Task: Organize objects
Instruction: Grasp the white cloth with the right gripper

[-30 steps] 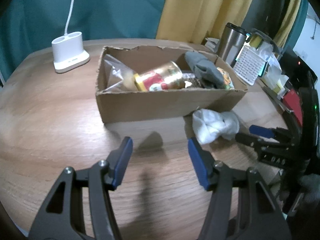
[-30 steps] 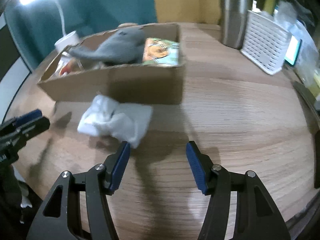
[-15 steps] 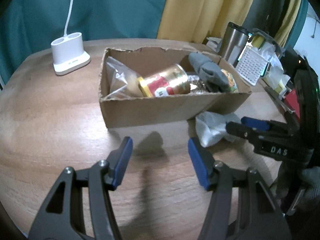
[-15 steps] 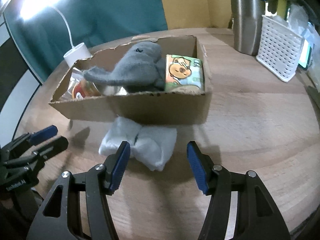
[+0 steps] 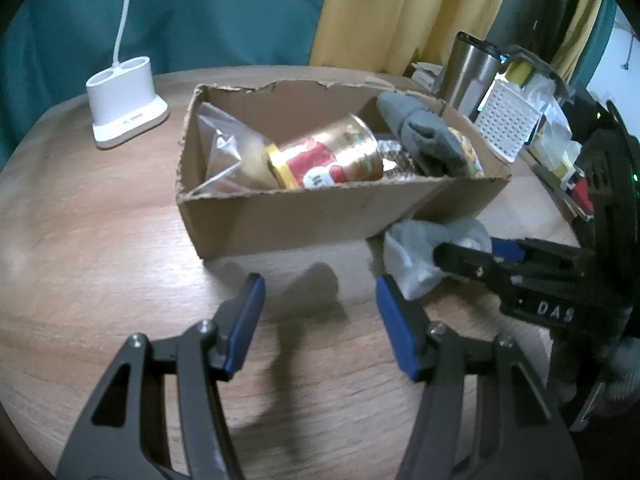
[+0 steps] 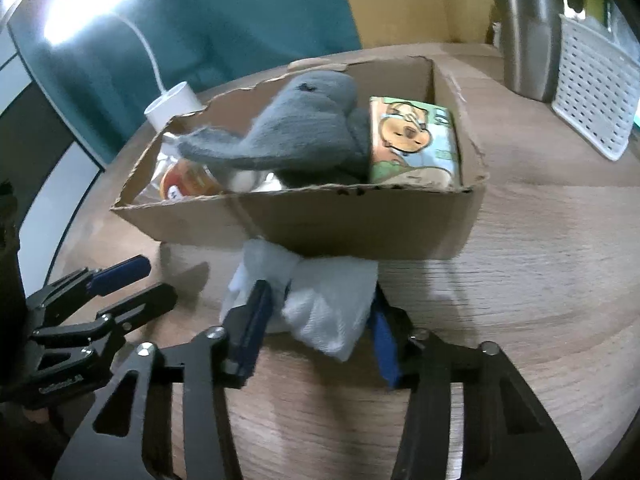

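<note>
**Right tool around white cloth at box front**

My left tool [image 5: 320,320] sits spread wide over bare worktop [image 5: 100,240], nothing between its blue pads, just short of the cardboard box [image 5: 304,220]. Far left on the worktop: white charger dock [image 5: 124,104] with cord. Inside the box, left to right: clear plastic bag [image 5: 228,152], gold-and-red can [image 5: 328,156] on its side, grey plush toy [image 6: 296,132], cartoon-print carton [image 6: 412,140] at the right end. The white cloth [image 6: 324,304] lies on the worktop touching the box's front wall. My right tool [image 6: 316,328] has a finger on each side of the cloth; the jaws are part-way in, and I can't tell if the pads actually pinch it yet. Right of the box: steel tumbler [image 6: 524,28] and white perforated basket [image 6: 592,92].
</note>
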{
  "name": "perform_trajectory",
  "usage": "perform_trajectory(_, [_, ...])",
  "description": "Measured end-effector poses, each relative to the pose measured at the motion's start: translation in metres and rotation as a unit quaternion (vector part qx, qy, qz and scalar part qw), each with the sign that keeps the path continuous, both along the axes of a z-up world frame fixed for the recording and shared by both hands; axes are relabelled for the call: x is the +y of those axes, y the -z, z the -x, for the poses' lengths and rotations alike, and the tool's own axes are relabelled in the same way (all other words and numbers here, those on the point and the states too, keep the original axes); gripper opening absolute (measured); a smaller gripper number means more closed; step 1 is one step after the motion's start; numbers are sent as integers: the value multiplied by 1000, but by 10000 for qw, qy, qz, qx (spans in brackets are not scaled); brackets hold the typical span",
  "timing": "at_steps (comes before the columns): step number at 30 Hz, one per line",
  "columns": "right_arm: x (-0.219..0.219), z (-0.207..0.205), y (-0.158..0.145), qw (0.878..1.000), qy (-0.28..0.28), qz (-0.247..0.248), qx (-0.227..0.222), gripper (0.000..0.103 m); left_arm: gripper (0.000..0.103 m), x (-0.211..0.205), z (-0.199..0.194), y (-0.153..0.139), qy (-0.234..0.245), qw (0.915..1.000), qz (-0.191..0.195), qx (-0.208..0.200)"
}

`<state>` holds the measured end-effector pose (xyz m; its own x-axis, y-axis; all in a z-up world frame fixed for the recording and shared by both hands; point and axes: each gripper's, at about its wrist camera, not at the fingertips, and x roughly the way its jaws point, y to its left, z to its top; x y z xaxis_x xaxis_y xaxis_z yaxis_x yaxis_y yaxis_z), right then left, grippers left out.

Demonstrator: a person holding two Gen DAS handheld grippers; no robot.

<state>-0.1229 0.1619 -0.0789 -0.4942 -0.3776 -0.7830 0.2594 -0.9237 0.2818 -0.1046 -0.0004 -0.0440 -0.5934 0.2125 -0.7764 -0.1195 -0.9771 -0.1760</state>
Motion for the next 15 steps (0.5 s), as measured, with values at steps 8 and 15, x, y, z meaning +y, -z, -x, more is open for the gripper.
perform_trajectory(8, [-10, -17, -15, 9990, -243, -135, 361, 32, 60, -5, -10, -12, -37, 9998, -6, 178])
perform_trajectory(15, [-19, -35, -37, 9963, -410, -278, 709, 28, 60, -9, -20, -23, -33, 9994, -41, 337])
